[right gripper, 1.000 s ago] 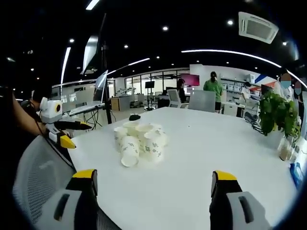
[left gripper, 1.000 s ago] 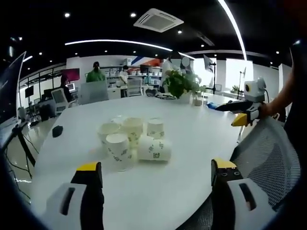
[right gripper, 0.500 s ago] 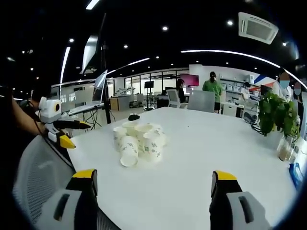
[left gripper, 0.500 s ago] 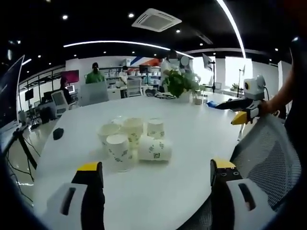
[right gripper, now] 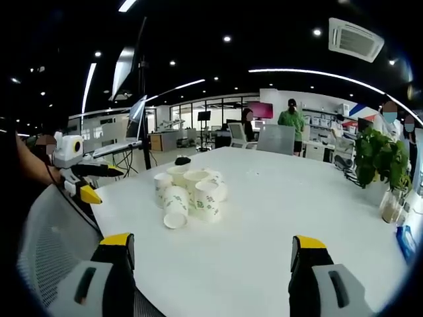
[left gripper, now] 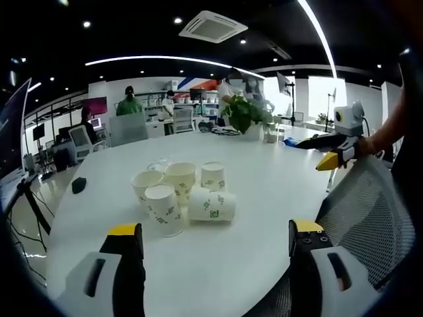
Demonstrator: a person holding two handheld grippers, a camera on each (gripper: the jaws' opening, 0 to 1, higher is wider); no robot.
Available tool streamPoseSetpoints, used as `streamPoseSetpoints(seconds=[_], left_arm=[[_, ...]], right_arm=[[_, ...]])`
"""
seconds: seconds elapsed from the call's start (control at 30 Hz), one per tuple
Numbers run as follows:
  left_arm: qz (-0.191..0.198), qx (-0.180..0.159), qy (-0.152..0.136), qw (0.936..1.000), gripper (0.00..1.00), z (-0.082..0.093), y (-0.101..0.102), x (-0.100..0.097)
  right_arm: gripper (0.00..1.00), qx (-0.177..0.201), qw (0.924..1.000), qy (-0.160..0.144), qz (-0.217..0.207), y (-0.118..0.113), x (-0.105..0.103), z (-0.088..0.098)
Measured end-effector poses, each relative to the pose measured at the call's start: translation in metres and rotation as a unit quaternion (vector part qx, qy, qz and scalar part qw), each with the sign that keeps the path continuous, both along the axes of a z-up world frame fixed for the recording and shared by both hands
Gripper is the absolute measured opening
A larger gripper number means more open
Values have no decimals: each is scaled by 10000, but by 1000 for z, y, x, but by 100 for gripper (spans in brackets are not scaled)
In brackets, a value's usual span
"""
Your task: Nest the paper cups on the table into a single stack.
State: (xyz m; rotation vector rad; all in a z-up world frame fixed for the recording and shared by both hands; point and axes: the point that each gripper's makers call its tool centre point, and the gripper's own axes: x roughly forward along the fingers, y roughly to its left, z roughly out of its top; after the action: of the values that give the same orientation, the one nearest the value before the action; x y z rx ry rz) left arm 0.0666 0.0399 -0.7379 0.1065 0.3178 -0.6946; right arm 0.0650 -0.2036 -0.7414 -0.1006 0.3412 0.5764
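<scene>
Several white paper cups with green print cluster on the white round table [left gripper: 264, 198]. One cup [left gripper: 211, 205] lies on its side, and others such as the near cup [left gripper: 164, 209] stand upright. In the right gripper view the same cluster [right gripper: 188, 195] sits left of centre, with the lying cup [right gripper: 176, 208] mouth toward me. My left gripper [left gripper: 215, 254] is open, well short of the cups, nothing between its jaws. My right gripper [right gripper: 210, 257] is open too, held back over the table edge. The right gripper [left gripper: 334, 150] also shows at the right of the left gripper view, the left gripper [right gripper: 79, 178] at the left of the right one.
A grey mesh chair back [left gripper: 370, 218] stands at the table edge between the grippers. A potted plant [left gripper: 248, 115] and small items sit at the far side. A black mouse [left gripper: 78, 184] lies on the table. People stand by desks in the background.
Both views shifted slightly as the hands moved; the cups have stayed where they were and both grippers remain open.
</scene>
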Motion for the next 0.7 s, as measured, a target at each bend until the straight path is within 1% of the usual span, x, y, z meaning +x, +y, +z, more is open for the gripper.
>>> streamPoseSetpoints(seconds=[0.07,0.13,0.2,0.23,0.27,0.4,0.57,0.7], left_arm=[[-23,-17,-6,10000,91,1,-1,-1],[-50,-11,-13,10000,91,0,-1,-1],[-77,-10,-26,10000,90,1,-2,-2],[-94,2,-39,9999,90,2,-3,-2],[-100,6,-43,9999,90,2,-3,-2],[-96,-25,-45,9999,90,3,-3,-3],[-109,-44,-29,9999,90,3,-3,-4],[-161,-30,-35,9999,90,3,-4,-5]], right_arm=[[97,6,9999,105,53,2,-2,-3],[97,-67,9999,112,100,3,-2,-5],[96,-5,9997,165,176,7,-4,-5],[97,184,9991,328,191,9,-4,-8],[97,251,9984,486,165,8,-6,-11],[96,257,9982,509,190,10,-5,-10],[93,1,9975,627,324,14,-6,-13],[89,-165,9968,641,455,20,1,-7]])
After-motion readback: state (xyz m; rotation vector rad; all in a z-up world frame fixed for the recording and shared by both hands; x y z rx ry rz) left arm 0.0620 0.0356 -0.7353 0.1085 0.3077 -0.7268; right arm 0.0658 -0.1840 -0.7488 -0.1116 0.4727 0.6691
